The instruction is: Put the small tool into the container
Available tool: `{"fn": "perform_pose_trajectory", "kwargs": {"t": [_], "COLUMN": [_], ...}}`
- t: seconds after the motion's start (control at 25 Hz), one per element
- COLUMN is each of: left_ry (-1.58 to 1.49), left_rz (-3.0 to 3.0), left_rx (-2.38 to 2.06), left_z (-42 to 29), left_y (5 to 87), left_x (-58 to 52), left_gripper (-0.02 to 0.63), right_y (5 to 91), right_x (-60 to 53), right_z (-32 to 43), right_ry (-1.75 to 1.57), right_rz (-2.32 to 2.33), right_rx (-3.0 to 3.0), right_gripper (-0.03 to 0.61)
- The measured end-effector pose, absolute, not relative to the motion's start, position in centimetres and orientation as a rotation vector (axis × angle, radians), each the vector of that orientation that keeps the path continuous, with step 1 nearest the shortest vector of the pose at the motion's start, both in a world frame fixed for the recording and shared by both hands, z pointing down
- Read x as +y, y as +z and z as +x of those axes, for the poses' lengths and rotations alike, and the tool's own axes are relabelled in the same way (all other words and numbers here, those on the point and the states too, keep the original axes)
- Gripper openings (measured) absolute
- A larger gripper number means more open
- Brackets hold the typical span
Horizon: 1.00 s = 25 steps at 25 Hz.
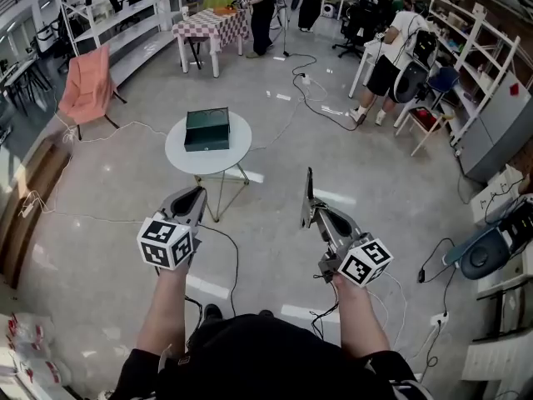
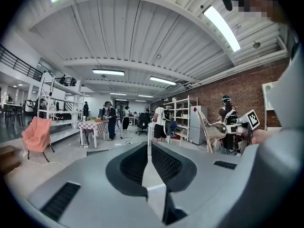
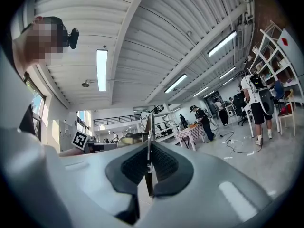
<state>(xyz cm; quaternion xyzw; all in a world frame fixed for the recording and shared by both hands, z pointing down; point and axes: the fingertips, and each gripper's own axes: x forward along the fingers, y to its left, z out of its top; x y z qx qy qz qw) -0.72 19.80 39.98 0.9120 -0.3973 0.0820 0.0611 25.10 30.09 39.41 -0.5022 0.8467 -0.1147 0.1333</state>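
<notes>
Holding: right gripper [image 1: 312, 215] jaws clamped on small tool [image 1: 309, 192], long axis upright | left gripper [image 1: 196, 193] jaws together, empty | container [image 1: 207, 128] on round table [image 1: 241, 147], ahead-left of tool, well apart; left gripper nearer.

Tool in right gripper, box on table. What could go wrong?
1. The thin tool is pinched only at its lower end by the right gripper, so it could pivot or slip in transit.
2. The box on the table looks shut, and the left gripper is far from it. It may need opening first.
</notes>
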Motion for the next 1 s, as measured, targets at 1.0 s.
{"fn": "perform_pose_trajectory", "kwargs": {"t": [1.0], "left_ry": [0.245], "left_rz": [2.68], "left_rx": [-1.231], "left_z": [1.6], "left_y": [43.4], "left_x": [14.3], "left_gripper": [0.031], "right_y": [42.0], "right_x": [23.5], "right_z": [28.9], "right_ry": [-0.43], "right_rz": [-1.474], "right_rx": [2.492], "right_gripper": [0.011]}}
